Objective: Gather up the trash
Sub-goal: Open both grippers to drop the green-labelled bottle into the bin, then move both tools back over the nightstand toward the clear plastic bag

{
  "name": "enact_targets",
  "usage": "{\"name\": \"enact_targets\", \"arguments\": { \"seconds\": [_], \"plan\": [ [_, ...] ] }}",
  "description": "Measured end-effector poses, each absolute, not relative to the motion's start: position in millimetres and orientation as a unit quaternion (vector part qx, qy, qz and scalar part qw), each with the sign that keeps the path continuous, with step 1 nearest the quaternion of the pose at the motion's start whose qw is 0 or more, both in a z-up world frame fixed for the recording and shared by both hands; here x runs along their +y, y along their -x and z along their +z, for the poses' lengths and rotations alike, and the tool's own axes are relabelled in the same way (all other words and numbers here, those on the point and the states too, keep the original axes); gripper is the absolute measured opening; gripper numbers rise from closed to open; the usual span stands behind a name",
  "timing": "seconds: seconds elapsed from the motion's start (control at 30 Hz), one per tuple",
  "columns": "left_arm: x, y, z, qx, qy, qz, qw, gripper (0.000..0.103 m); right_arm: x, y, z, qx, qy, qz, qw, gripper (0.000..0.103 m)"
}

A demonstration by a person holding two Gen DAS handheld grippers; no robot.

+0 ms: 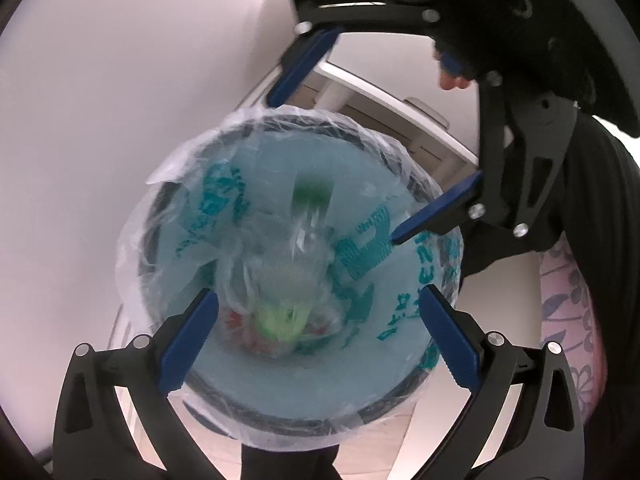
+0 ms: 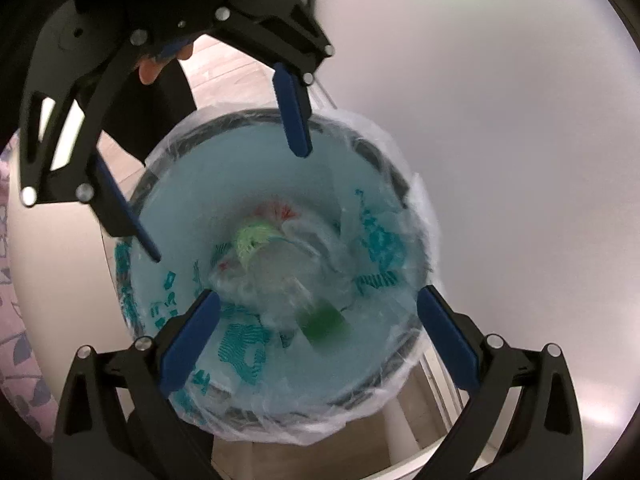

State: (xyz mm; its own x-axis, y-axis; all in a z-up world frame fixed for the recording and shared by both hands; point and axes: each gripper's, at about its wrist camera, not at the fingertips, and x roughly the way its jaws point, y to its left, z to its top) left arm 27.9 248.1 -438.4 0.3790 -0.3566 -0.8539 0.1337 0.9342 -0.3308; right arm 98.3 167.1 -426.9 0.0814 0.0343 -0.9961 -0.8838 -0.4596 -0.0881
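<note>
Hovering: both hand-held grippers are poised over the mouth of a round bin lined with a pale blue plastic bag printed in teal point(image 1: 280, 396), facing each other across it.
Left hand-held gripper point(image 1: 316, 336): released; blue-padded jaws spread wide, nothing between them, directly above the bin interior.
Right hand-held gripper point(image 2: 318, 330): released likewise; jaws apart and empty, over the opposite side of the same opening.
Bin contents: a clear plastic bottle with a green cap point(image 1: 310, 232) lies among crumpled clear wrappers, with a bright yellow-green scrap point(image 1: 282, 320) and some red-printed packaging beneath. All blurred; finer detail cannot be told.
Liner: bag edge folded over the dark rim point(image 2: 372, 148) all round; it appears seated, not gathered or tied.
Surroundings: white wall point(image 1: 120, 80) just beside the bin; pale wooden furniture frame point(image 1: 400, 104) behind it; wood-look floor below.
Progress, as judged: several pieces of trash already sit in the bin and neither tool carries anything, so at least one deposit looks complete.
Outstanding, as judged: whether more trash lies elsewhere is not shown; the liner has not yet been closed or lifted out, should the task require that.
</note>
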Motion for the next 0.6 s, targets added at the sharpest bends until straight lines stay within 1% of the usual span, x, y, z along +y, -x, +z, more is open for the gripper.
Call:
{"name": "enact_targets", "arguments": {
  "seconds": [0.33,0.43,0.6],
  "plan": [
    [240.2,-24.0,-387.2,0.513,0.087,-0.126,0.845,0.097,148.1,-96.9,-357.7,0.363,0.557,0.562,0.491,0.096],
    [239.2,-15.8,-360.6,0.481,0.117,-0.114,0.861,0.097,138.0,-98.3,-327.6,0.37,0.526,0.553,0.53,0.096],
    [230.5,-8.8,-322.8,0.45,0.122,-0.093,0.88,0.097,115.3,-96.7,-276.9,0.377,0.463,0.541,0.591,0.096]
  ]
}}
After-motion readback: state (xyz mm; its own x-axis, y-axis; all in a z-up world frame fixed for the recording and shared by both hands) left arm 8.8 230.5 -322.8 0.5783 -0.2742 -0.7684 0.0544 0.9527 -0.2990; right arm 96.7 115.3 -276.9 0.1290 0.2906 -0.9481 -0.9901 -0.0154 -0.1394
